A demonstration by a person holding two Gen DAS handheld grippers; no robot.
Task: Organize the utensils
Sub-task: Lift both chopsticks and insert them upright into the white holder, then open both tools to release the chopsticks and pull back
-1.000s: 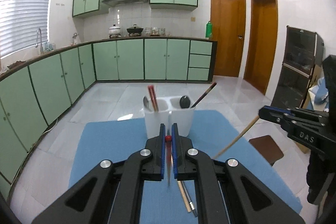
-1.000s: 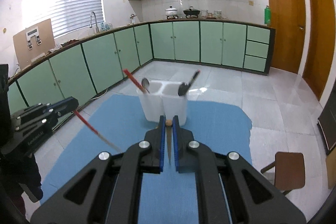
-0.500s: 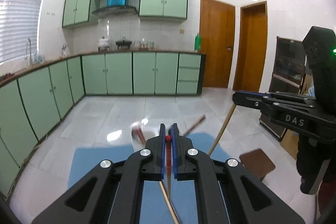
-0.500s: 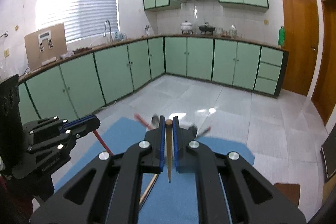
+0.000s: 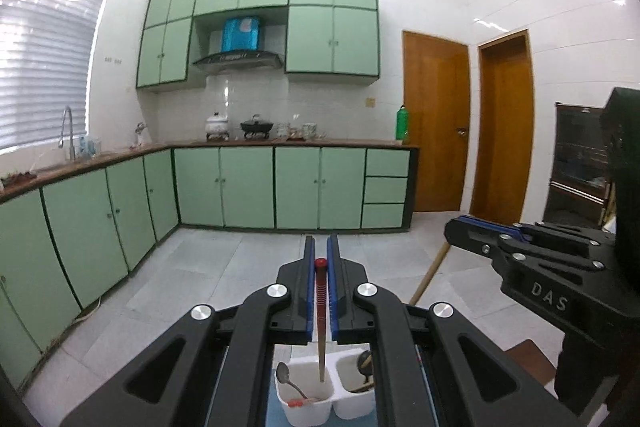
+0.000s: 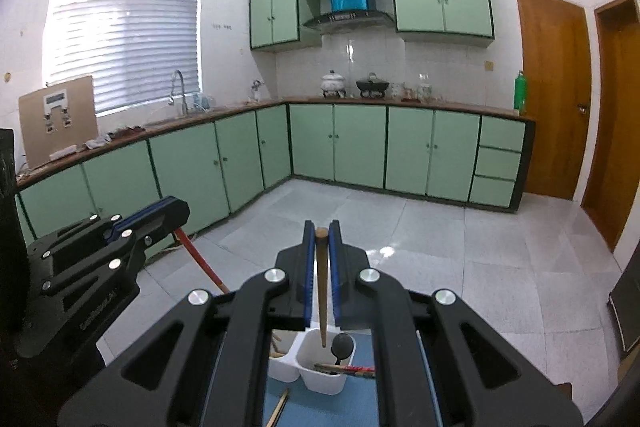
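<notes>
Grippers clamp chopsticks: left gripper [image 5: 321,259] a red chopstick [image 5: 320,307], right gripper [image 6: 321,239] a wooden chopstick [image 6: 322,291], above holder [image 5: 310,405].

The left gripper [image 5: 321,255] is held side by side with the right gripper [image 6: 321,239], both pointed slightly downward. Each pair of jaws is clamped on a thin stick, which is hung down between them.

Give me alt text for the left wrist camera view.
The left gripper, shut on a red-topped chopstick, hangs over a white two-compartment holder with a metal spoon in it. The right gripper at right holds a wooden chopstick; green kitchen cabinets and two wooden doors lie beyond.
</notes>
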